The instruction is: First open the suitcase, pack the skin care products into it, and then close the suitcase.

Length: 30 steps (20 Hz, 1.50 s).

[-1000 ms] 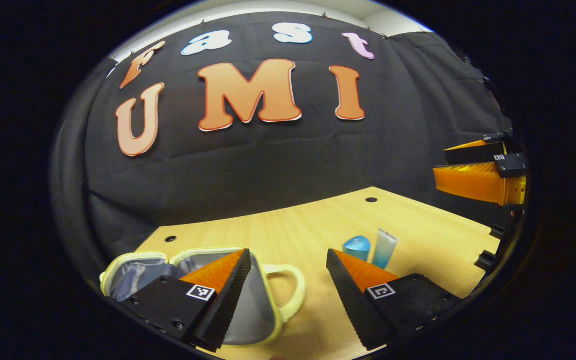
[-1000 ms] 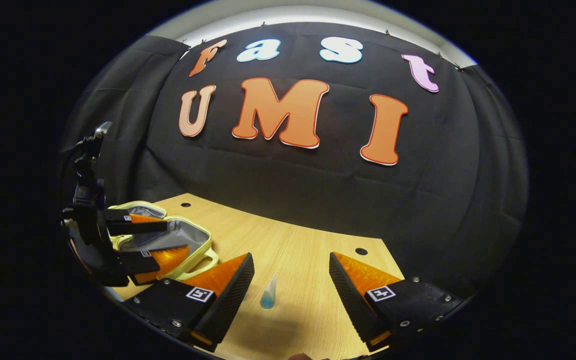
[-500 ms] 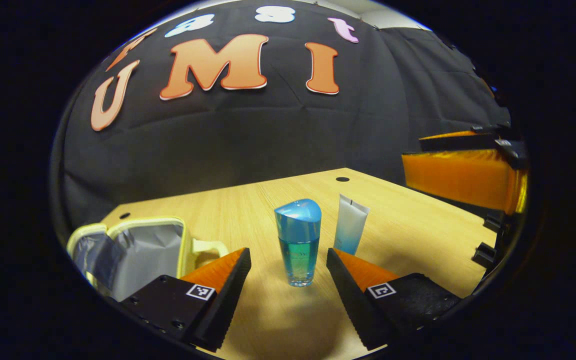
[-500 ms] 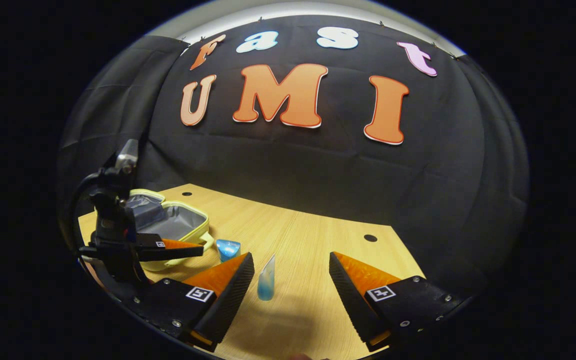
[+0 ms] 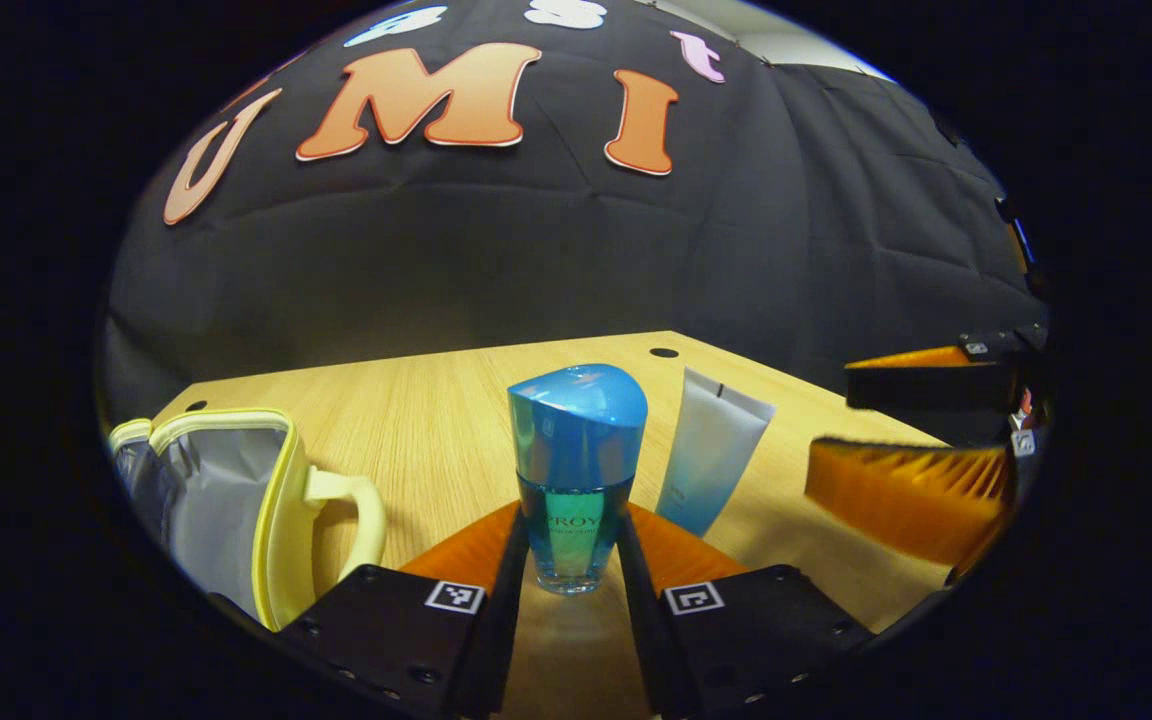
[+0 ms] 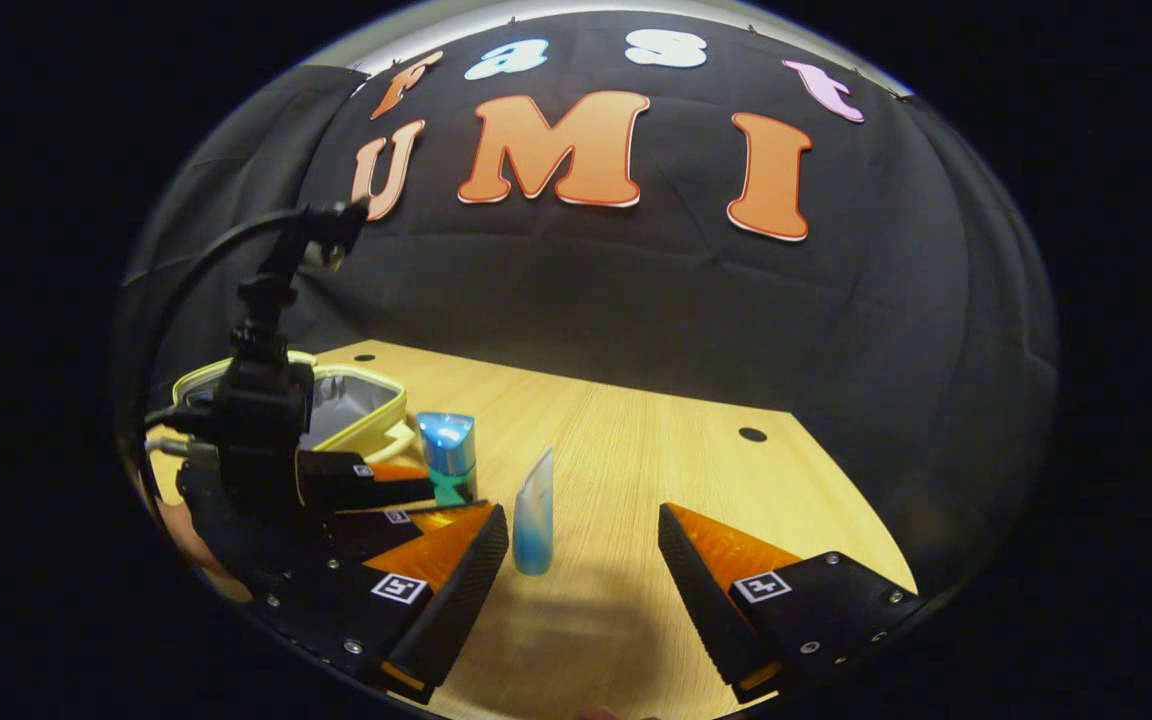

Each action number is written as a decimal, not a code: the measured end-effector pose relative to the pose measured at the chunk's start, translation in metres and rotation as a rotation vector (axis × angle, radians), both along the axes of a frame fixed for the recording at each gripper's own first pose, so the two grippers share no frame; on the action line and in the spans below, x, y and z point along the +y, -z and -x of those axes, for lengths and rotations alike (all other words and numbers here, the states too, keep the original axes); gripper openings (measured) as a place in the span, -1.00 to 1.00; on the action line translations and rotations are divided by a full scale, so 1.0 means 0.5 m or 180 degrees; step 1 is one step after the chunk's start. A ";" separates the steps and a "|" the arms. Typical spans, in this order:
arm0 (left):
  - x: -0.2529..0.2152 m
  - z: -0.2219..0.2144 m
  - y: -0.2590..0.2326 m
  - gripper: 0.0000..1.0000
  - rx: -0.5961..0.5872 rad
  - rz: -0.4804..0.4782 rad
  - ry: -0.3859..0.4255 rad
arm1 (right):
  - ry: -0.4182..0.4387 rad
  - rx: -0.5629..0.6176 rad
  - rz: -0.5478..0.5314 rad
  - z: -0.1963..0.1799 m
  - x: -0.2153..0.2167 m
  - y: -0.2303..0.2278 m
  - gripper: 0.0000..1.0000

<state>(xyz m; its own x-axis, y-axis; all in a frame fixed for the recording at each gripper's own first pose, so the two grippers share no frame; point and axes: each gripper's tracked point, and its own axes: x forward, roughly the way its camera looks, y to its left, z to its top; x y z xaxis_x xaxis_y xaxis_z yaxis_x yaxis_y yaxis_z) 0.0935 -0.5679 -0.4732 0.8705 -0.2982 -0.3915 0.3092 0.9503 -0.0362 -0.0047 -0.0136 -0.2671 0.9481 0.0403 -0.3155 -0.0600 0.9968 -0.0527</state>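
Left gripper (image 5: 570, 560): fingers closed in on the lower part of the bottle (image 5: 574, 470), one on each side, pressing its glass body; bottle upright, its base on the table (image 5: 436, 420). In the right gripper view the same gripper (image 6: 406, 495) sits at the left, at the bottle (image 6: 447, 457), with a cable arching over it.
Right gripper (image 6: 584, 560): jaws wide apart, nothing between the pads; low over the table (image 6: 636, 470). In the left gripper view it (image 5: 921, 430) shows at the right edge, likewise spread.
Bottle: clear lower body with blue-green liquid, blue rounded cap on top.
Tube (image 5: 711, 450): pale, shading to blue at the lower end; stands cap-down just beside the bottle, on its right in the left gripper view, leaning slightly. In the right gripper view the tube (image 6: 534, 515) stands ahead of the right gripper's left finger (image 6: 451, 580), nearer that finger than the other; not touched.
Suitcase (image 5: 226, 500): small, pale yellow, grey lining; lies open on the table to the left of the bottle, handle (image 5: 351, 520) toward the bottle. In the right gripper view the suitcase (image 6: 351, 405) lies behind the left gripper. Nothing seen in the visible part of the lining.
Table: light wood, with small dark holes near the far edge.
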 end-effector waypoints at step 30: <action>0.440 0.162 -0.477 -0.03 -0.0375 -0.0284 -0.1164 | -0.0352 0.0484 -0.0487 -0.044 0.192 -0.101 -0.21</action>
